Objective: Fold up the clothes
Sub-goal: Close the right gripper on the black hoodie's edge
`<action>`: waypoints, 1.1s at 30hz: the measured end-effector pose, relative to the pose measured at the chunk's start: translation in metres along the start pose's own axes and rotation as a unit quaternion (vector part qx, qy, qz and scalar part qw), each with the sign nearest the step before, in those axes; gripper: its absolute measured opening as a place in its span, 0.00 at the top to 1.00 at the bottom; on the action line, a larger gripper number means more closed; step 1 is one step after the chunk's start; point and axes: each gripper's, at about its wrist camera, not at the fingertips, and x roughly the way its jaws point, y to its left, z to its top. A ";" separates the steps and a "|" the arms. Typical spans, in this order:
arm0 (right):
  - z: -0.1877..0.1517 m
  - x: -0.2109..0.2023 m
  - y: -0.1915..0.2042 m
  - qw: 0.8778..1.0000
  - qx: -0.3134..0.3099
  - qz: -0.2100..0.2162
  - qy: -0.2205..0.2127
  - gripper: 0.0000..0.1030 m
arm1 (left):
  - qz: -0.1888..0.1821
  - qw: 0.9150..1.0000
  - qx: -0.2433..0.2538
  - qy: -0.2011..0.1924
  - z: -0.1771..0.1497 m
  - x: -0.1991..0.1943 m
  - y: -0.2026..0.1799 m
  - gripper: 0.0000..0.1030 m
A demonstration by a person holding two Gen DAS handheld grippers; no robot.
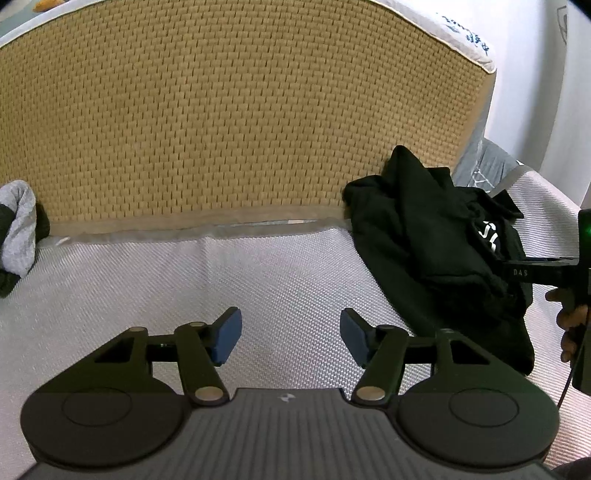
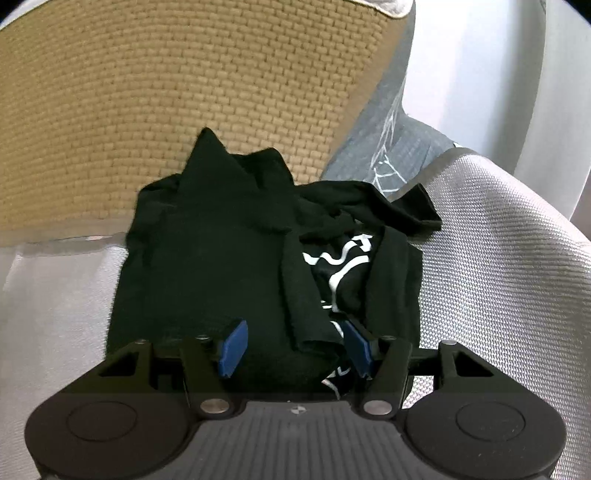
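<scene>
White letters "DAS" stand on the black finger of the right gripper (image 1: 532, 271), seen from the left wrist; blue handwritten characters on the white mattress edge (image 1: 466, 35) are illegible; a white printed design on the black garment (image 2: 332, 266) cannot be read.

Left gripper (image 1: 290, 338): I see its jaws spread wide, nothing between them.
Left fingertips (image 1: 229, 336): blue pads face each other across a clear gap, angled slightly inward at the tips.
Left pose: I read it as level, pointing forward, held low.
Right gripper (image 2: 294, 347): I see its jaws spread, blue pads apart.
Right fingertips (image 2: 233, 347): the left pad shows full; the right pad is partly hidden.
Right gripper, from the left wrist view (image 1: 546, 267): it enters from the right edge, fingers pointing left.
Hand (image 1: 570, 321): I see fingers wrapped round the right gripper's handle.
</scene>
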 end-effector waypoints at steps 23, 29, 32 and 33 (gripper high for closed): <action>0.006 0.014 -0.014 0.997 0.054 0.055 -0.004 0.96 | -0.014 1.000 -0.027 0.003 -0.004 0.012 0.003 0.44; 0.017 -0.016 0.004 0.994 0.040 0.099 -0.030 0.96 | 0.005 1.000 -0.026 -0.002 -0.004 0.007 0.005 0.42; 0.024 -0.033 0.021 0.991 0.027 0.122 -0.044 0.96 | -0.004 1.000 -0.027 -0.005 -0.011 0.005 0.006 0.38; 0.026 -0.038 0.028 0.989 0.026 0.135 -0.047 0.96 | -0.006 1.000 -0.030 -0.004 -0.013 0.004 0.007 0.38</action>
